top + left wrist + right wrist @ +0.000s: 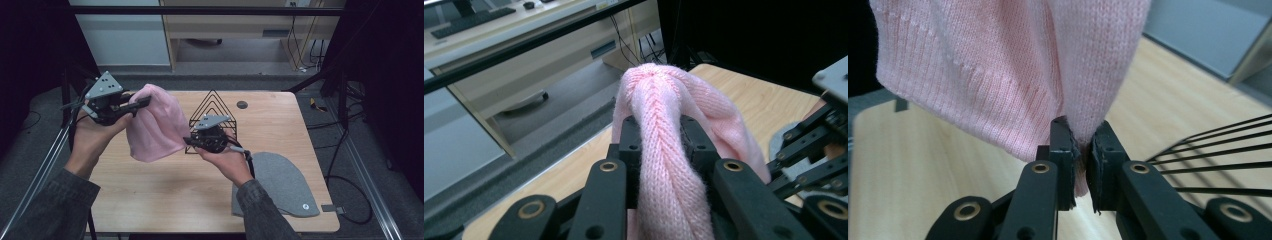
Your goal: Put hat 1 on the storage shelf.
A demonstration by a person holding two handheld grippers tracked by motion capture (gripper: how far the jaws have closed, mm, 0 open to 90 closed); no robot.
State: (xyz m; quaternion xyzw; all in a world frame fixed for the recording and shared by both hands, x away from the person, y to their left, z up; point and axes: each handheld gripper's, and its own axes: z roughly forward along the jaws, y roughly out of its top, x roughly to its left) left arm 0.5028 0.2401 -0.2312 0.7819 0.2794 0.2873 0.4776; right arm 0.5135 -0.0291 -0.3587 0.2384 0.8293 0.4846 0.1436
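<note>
We're holding the left gripper [134,103] up over the table's far-left corner, and it's pinching the pink knit beanie [152,123] by its crown; in the left gripper view the jaws are squeezing a thick fold of the knit [664,165] between them. The beanie is hanging off the wooden table [150,185], stretched between both grippers. Moving right, the right gripper [189,141] is clamping the hat's lower edge, and in the right gripper view its jaws are pressing together on a thin bit of the hem [1079,150]. Just behind that gripper a black wire rack [214,107] is standing on the table; its triangular loops look empty from where we're looking. Further right a grey beanie [280,182] is lying flat near the front-right corner, its edge right at the table's front lip. The front-left half of the tabletop is sitting open, so we're getting plenty of room there.
</note>
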